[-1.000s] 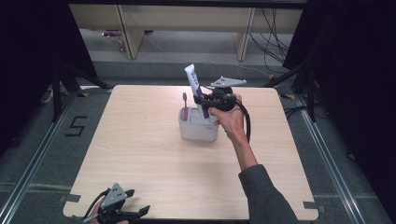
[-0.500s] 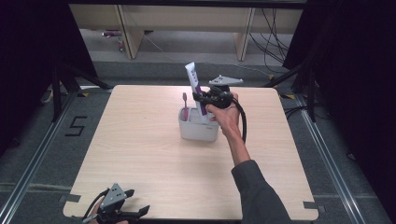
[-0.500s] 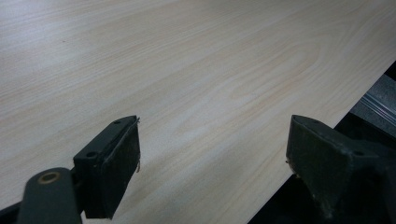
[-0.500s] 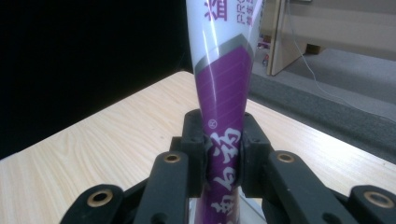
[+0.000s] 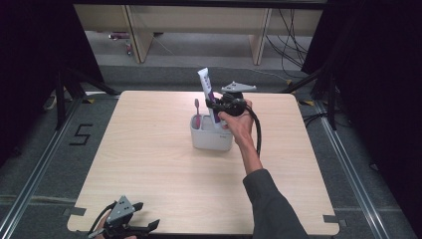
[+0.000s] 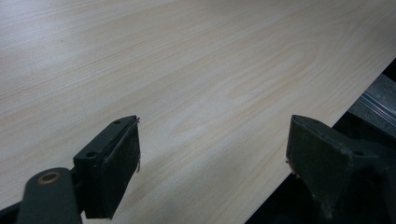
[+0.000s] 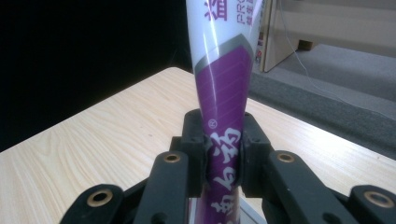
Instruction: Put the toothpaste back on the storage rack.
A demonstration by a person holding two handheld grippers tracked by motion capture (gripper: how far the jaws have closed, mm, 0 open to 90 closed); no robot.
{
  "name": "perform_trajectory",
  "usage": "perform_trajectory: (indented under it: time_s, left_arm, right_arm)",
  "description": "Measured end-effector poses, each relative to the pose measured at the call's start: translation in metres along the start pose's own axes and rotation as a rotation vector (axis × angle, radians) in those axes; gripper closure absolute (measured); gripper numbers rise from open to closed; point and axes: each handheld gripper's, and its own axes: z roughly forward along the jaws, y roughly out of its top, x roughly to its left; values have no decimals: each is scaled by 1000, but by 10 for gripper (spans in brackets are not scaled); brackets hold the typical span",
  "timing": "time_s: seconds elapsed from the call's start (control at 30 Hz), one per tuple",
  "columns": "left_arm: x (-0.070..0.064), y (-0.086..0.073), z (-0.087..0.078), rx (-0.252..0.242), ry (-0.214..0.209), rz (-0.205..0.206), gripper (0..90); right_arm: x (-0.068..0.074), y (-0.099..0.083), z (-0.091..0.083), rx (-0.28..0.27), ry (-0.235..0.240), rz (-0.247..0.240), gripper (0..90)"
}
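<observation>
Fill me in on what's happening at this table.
A person is working with two handheld grippers. The right gripper is clamped on a purple and white toothpaste tube, holding it upright over the white holder near the middle of the table. A pink toothbrush stands in that holder. Whether the tube's lower end is inside the holder is hard to tell. The left gripper sits open at the table's near edge, holding nothing.

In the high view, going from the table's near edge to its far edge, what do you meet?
left gripper → white holder → pink toothbrush → toothpaste tube, clamped by the right gripper
</observation>
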Motion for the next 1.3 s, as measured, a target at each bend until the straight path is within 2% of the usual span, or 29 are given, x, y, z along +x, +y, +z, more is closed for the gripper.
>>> perform_trajectory:
  time_s: [0.07,0.17,0.23,0.27,0.3,0.37,0.4,0.47,0.53,0.63,0.67,0.7,0.73,0.83,0.87,0.9,0.93,0.97,1.03,1.07,1.1,1.17,1.2,1.3]
  left_arm:
    - [0,0,0,2,-1,2,170]
    - [0,0,0,-2,1,-1,170]
    - [0,0,0,2,-1,1,170]
    - [0,0,0,1,-1,2,170]
    - [0,0,0,2,0,2,170]
    - [0,0,-1,1,0,1,170]
    - [0,0,-1,-1,0,1,170]
    - [0,0,-1,-2,0,0,170]
    - [0,0,-1,-1,0,1,170]
    - [0,0,-1,2,0,2,170]
    - [0,0,-1,3,-1,2,170]
    - [0,0,-1,3,0,2,170]
    - [0,0,-1,2,0,2,170]
    - [0,0,-1,3,1,2,170]
    - [0,0,-1,8,0,9,170]
    - [0,0,-1,5,0,7,170]
    - [0,0,-1,4,0,7,170]
    - [0,0,-1,7,0,7,170]
    - [0,0,0,2,0,3,170]
    - [0,0,0,1,2,5,170]
    - [-1,0,0,-2,5,3,170]
    - [-1,0,1,-2,5,4,170]
    - [0,0,1,3,0,6,170]
    - [-1,0,1,-1,5,3,170]
  right_arm:
    - [-1,-1,1,-1,2,4,763]
    - [-3,-2,2,7,-5,-18,763]
    - [-1,-4,3,15,-6,12,763]
    - [-2,-4,3,7,-15,-2,763]
    - [-3,-5,4,11,-3,-1,764]
    - [-3,-5,4,16,-10,9,763]
    - [-5,-6,6,5,-6,-13,763]
    - [-4,-7,6,11,-20,-14,763]
    - [-4,-8,7,19,-3,-6,763]
    - [-3,-10,8,24,-8,6,763]
    - [-3,-11,9,27,-11,-10,763]
    - [-2,-12,9,24,-10,8,763]
    - [-3,-12,9,26,-11,-22,763]
    - [-3,-15,10,24,-7,-8,763]
    - [-4,-17,10,27,-20,-23,763]
    - [-4,-19,11,41,-14,-14,763]
    - [-6,-21,12,36,-12,-34,763]
    - [-5,-23,11,40,-20,-3,763]
    - [-6,-25,11,40,-31,1,762]
    - [-8,-27,12,38,-17,-16,762]
    - [-7,-28,11,40,-25,-2,762]
    - [-8,-30,12,46,-20,-17,762]
    - [-9,-30,11,51,-36,-30,762]
    - [-7,-31,13,59,-26,-22,761]
